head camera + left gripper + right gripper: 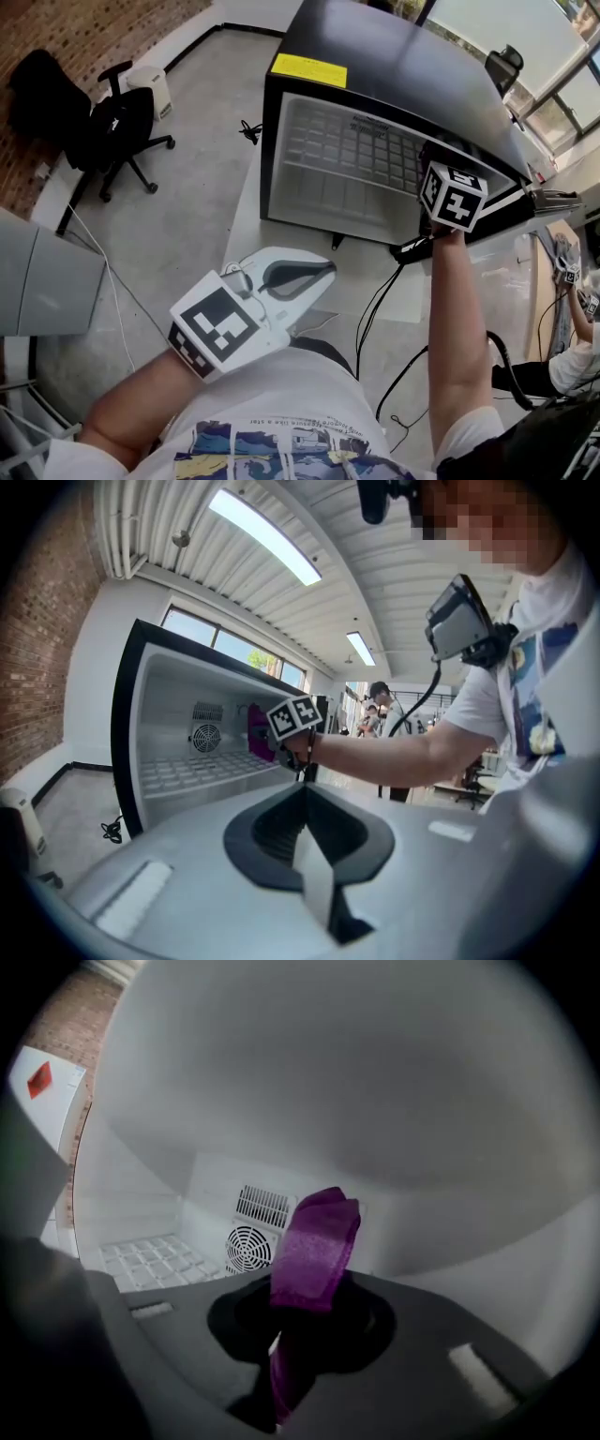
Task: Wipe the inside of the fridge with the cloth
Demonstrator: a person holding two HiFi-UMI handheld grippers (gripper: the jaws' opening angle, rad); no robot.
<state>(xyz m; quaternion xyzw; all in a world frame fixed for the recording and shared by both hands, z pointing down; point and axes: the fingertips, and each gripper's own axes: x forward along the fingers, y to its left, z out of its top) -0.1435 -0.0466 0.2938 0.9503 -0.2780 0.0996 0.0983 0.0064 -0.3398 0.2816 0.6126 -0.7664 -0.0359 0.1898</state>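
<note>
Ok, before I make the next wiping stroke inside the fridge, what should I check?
1. Purple cloth clamped in the right gripper: ok, the jaws are shut on it.
2. Black mini fridge with white interior open at the front: ok.
3. Right gripper inside the fridge: ok, white walls are around it and the round fan grille is ahead.
4. Cloth pressed against a wall: cannot tell, no contact shows.
5. Left gripper out of the way: ok, it is shut, empty and held outside the fridge.
</note>
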